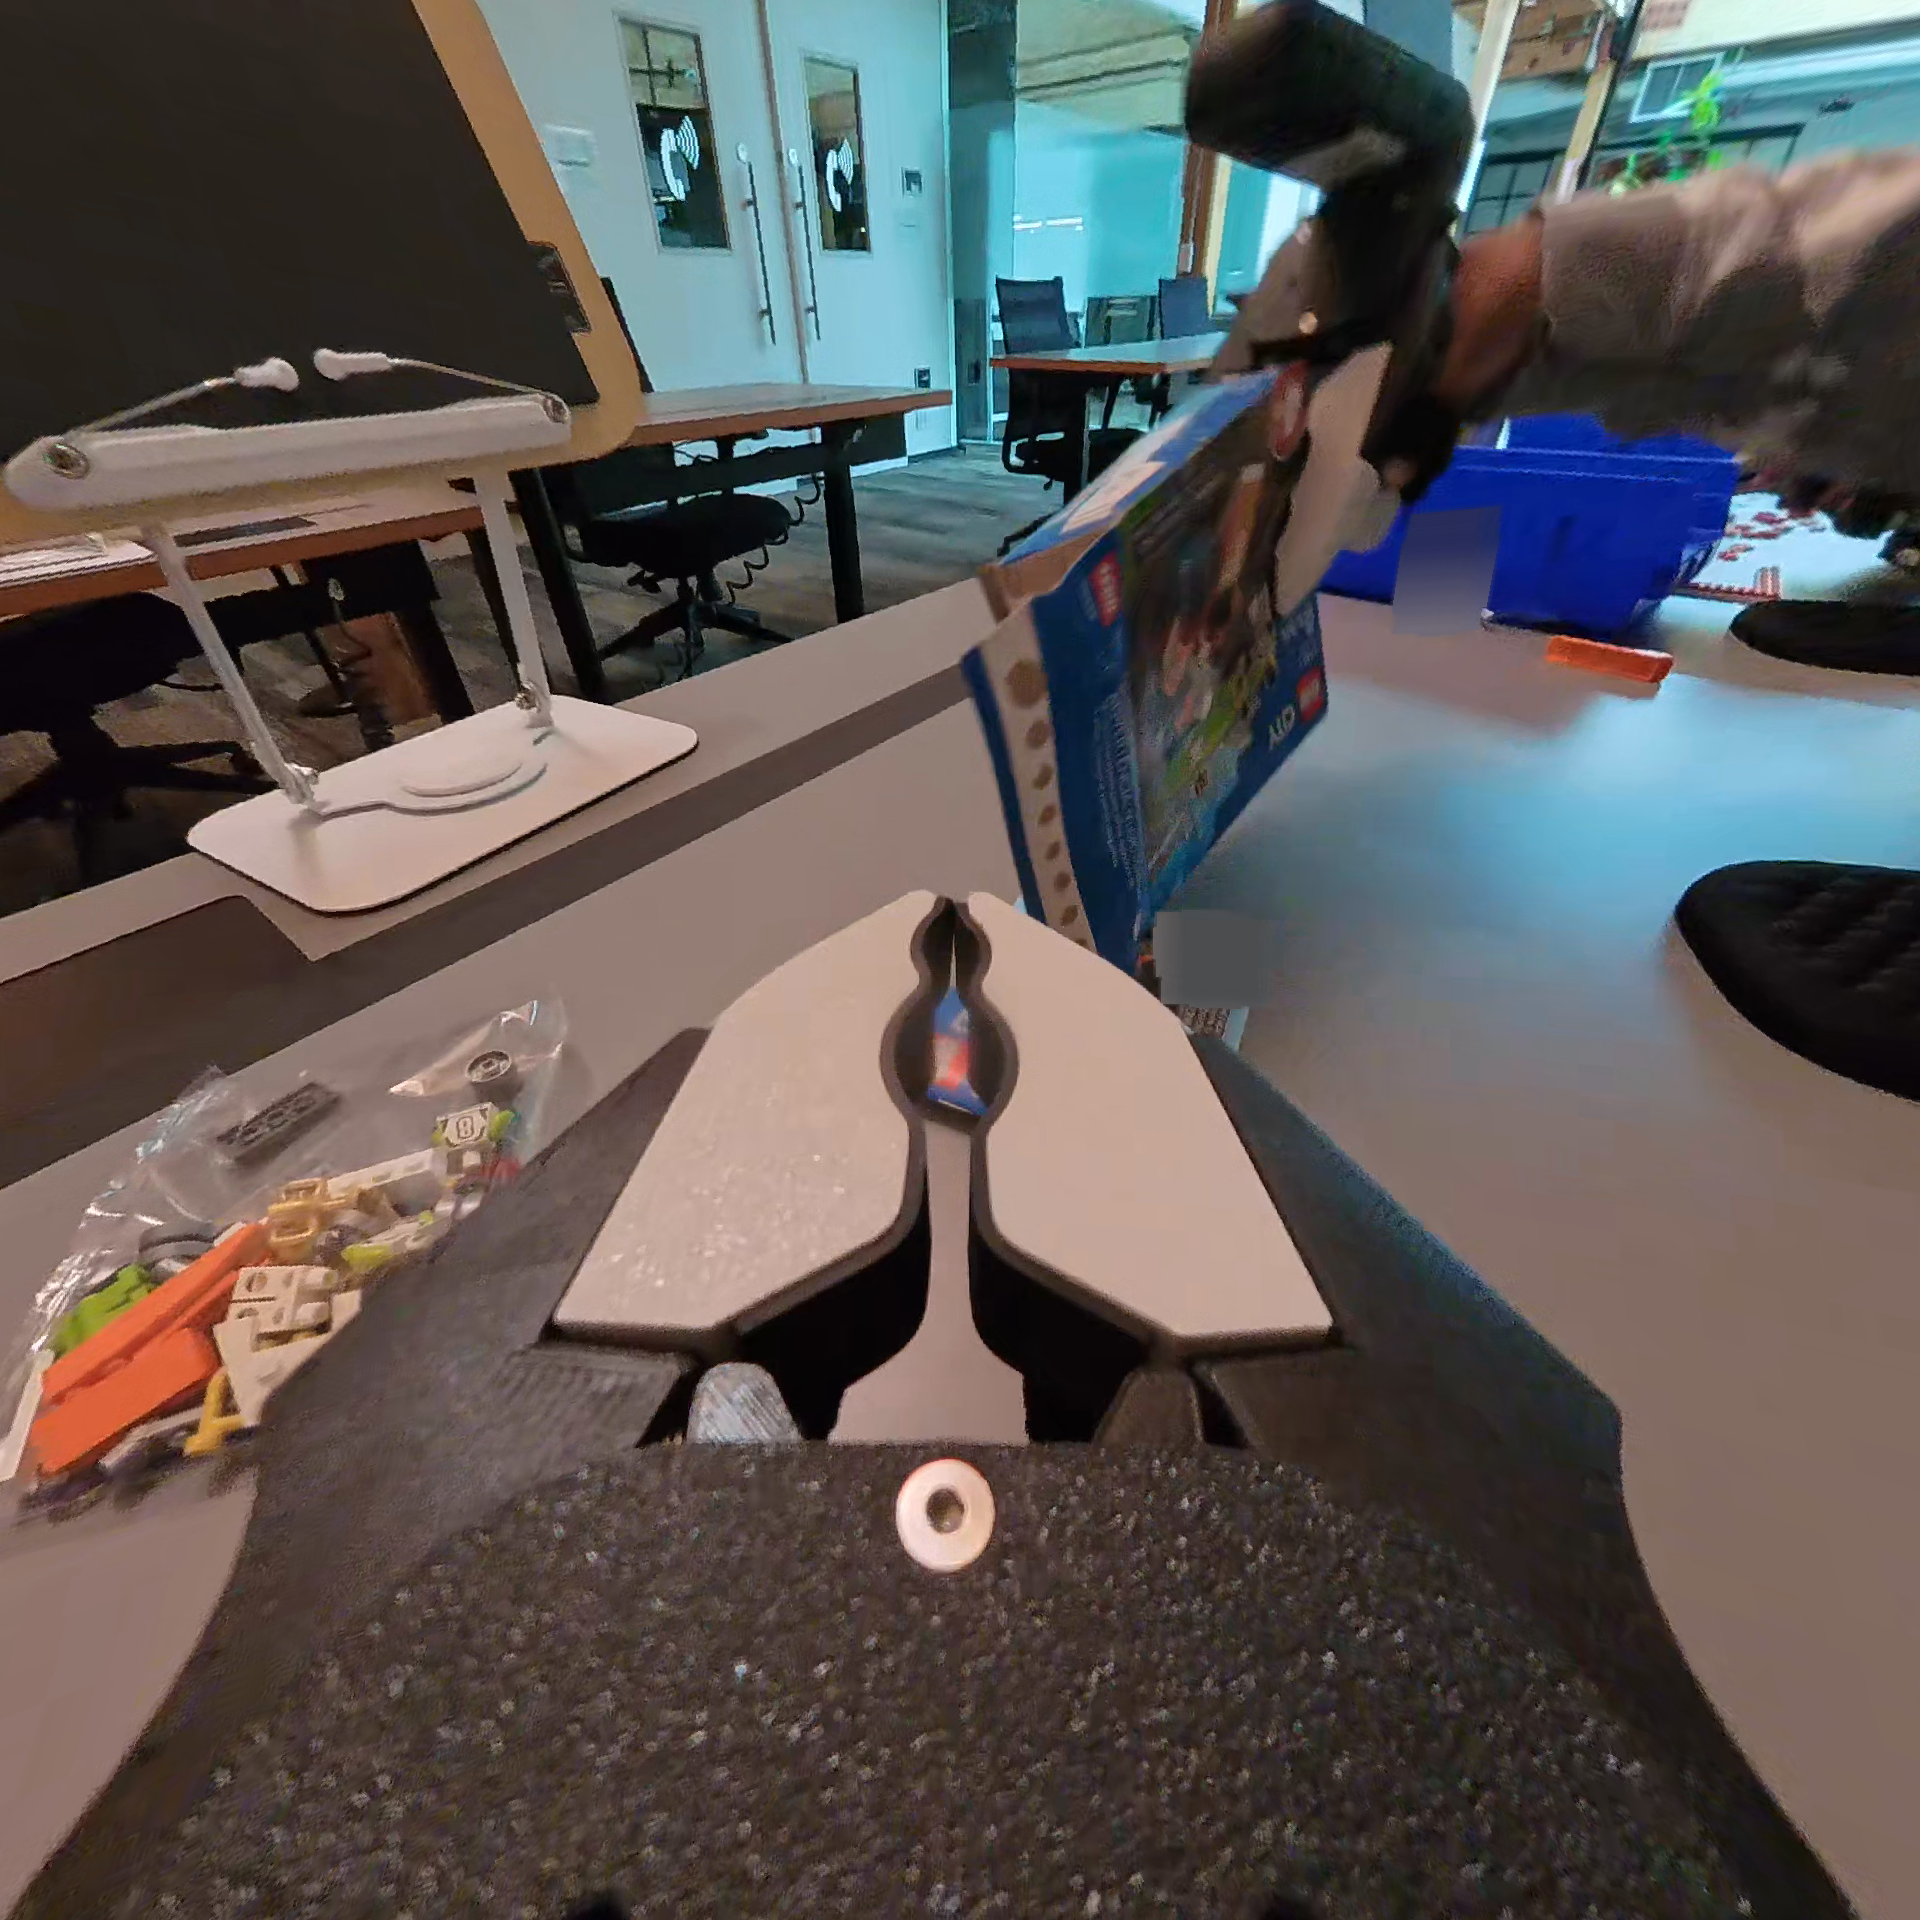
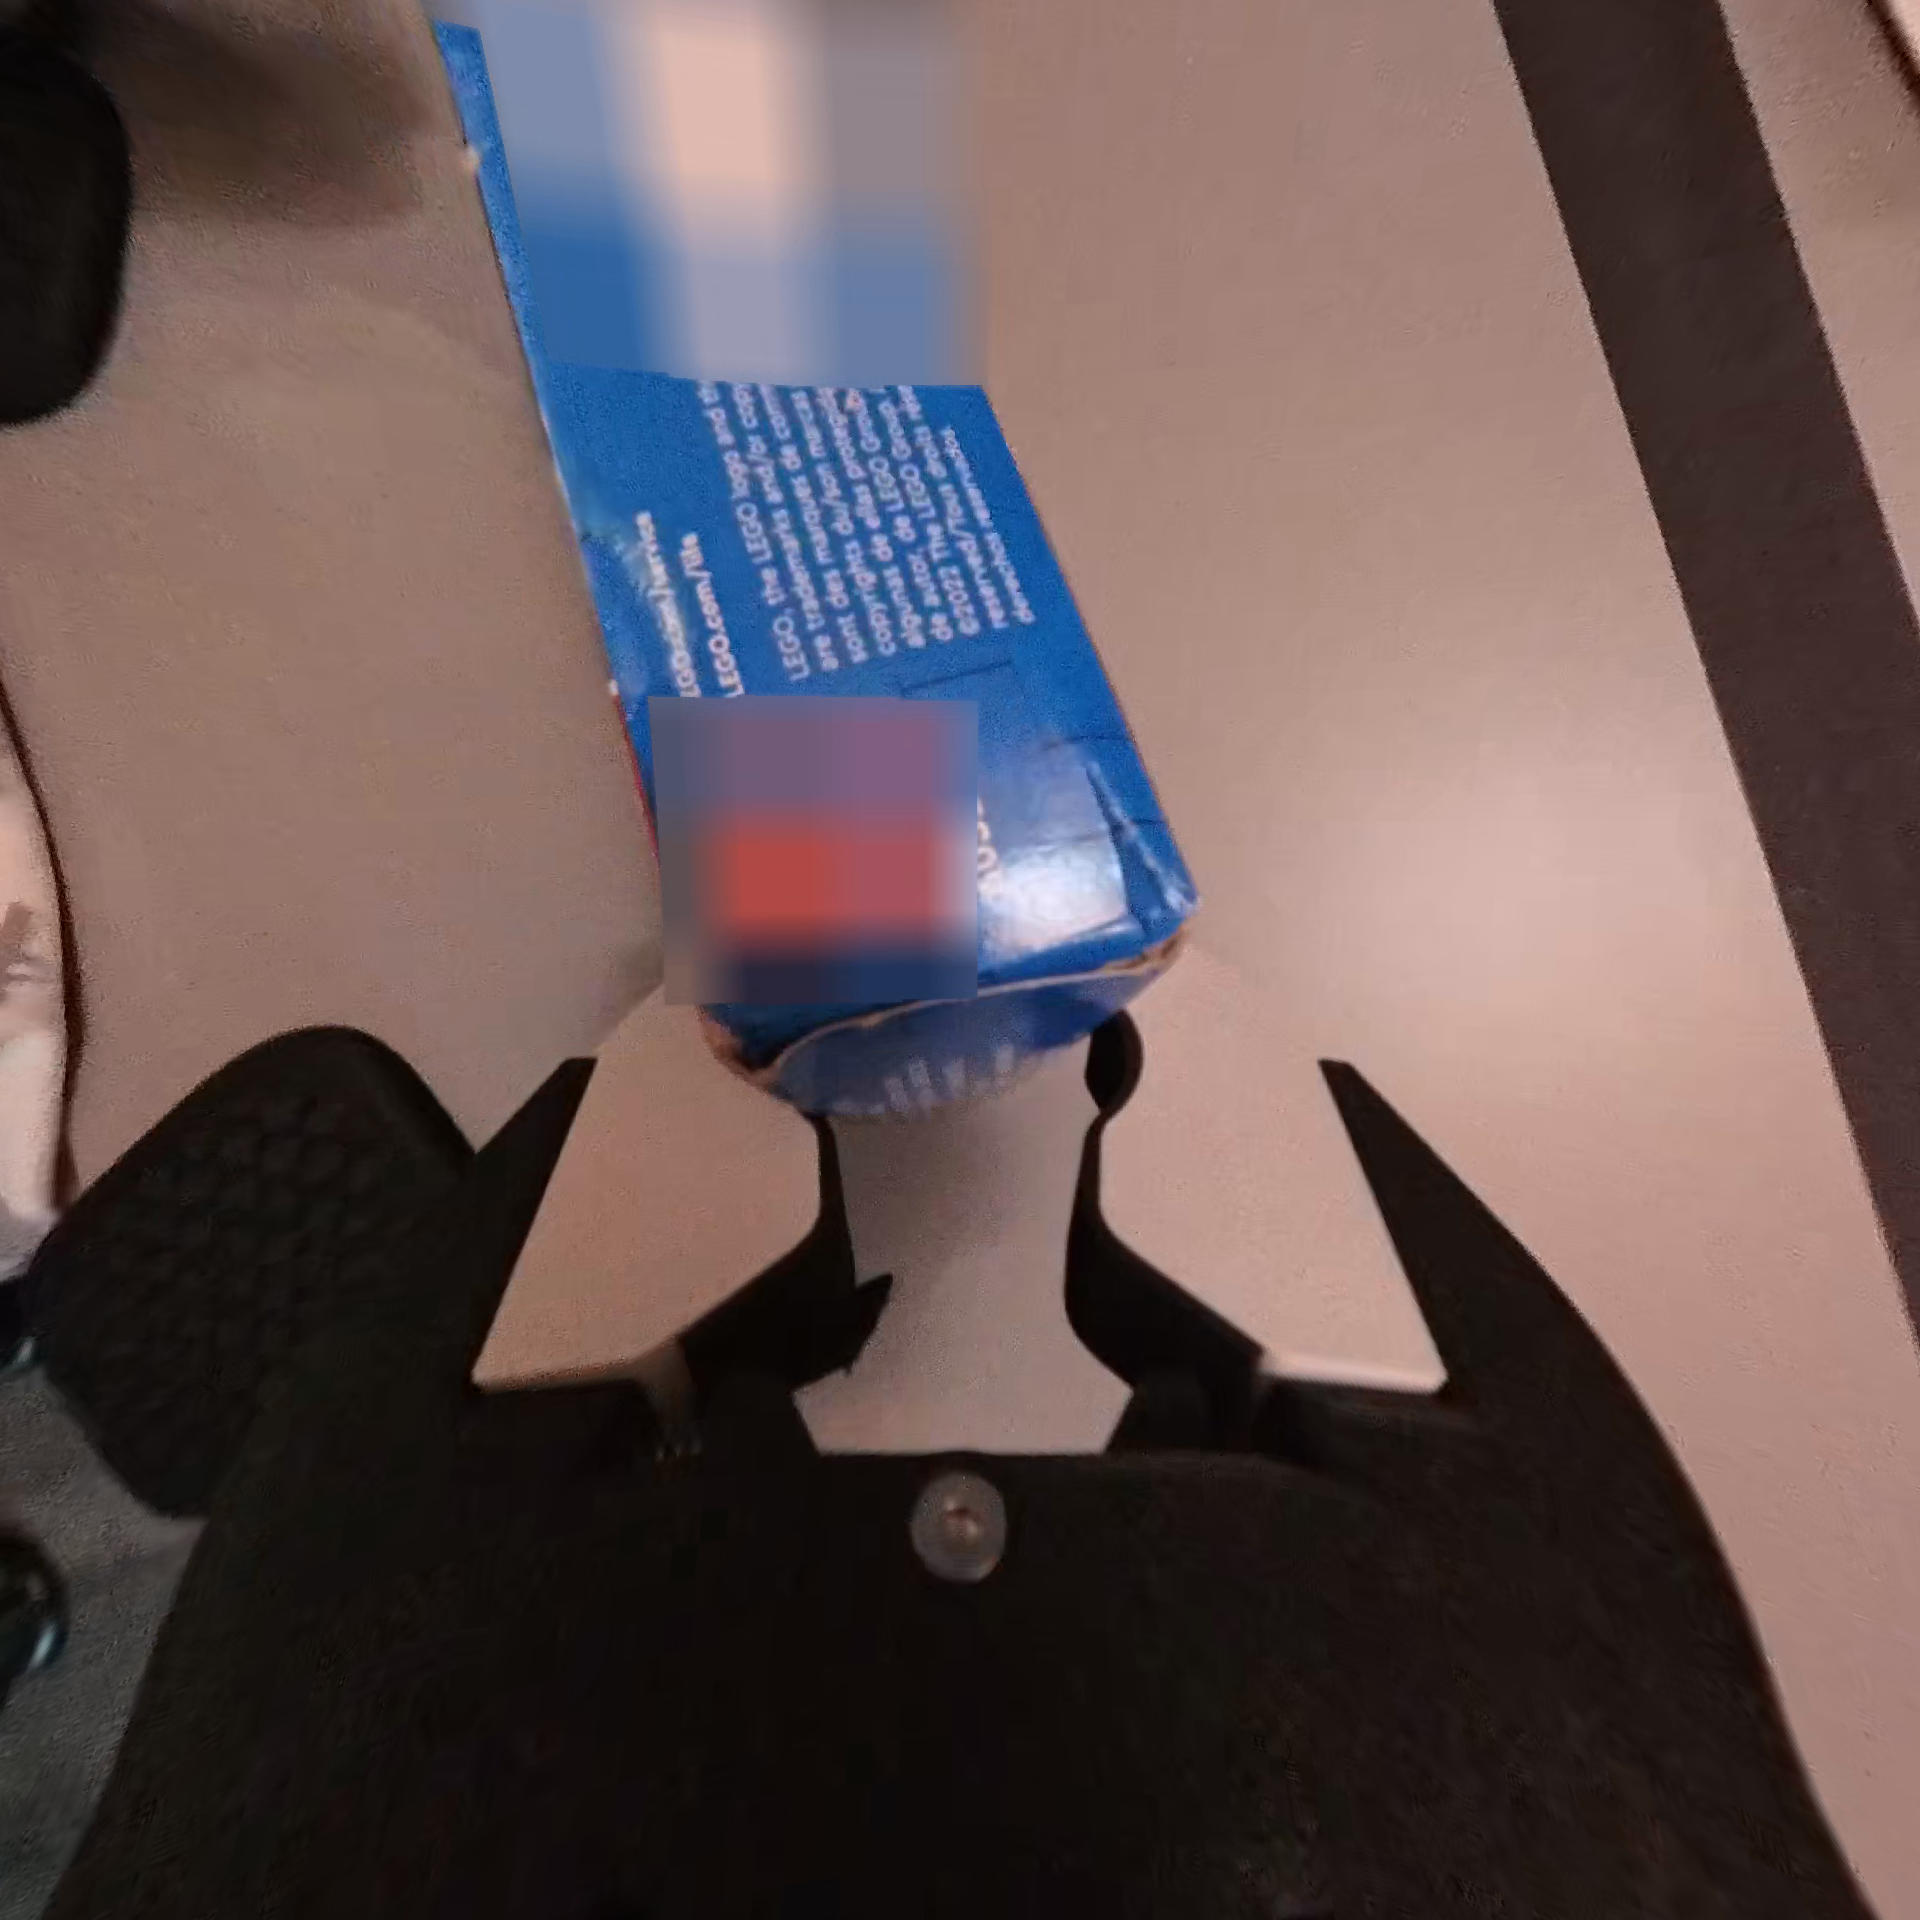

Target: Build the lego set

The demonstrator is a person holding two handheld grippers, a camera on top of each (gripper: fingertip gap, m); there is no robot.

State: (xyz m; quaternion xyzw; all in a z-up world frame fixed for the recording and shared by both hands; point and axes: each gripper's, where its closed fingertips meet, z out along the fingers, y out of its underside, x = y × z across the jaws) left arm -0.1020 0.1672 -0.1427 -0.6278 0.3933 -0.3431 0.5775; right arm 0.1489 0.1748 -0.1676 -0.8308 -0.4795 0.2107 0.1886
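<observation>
A blue lego box [image 1: 1174,707] hangs tilted above the grey table, open end down. My right gripper [image 2: 966,1086] is shut on the box's top end [image 2: 831,540]; it shows in the left wrist view [image 1: 1351,312] as a black gripper in a person's hand. My left gripper [image 1: 954,920] is shut, low over the table, just left of the box's lower end. A small blue and red bit [image 1: 956,1060] shows through the gap between its fingers; I cannot tell what it is. A clear bag of lego pieces [image 1: 260,1247] lies on the table to the left.
A white stand [image 1: 416,790] sits at the table's far left edge. A blue bin [image 1: 1558,520], an orange piece [image 1: 1610,660] and two black mesh pads [image 1: 1818,966] are to the right. A dark strip [image 2: 1714,520] runs along the table. About 25 cm separates my left fingertips from my right.
</observation>
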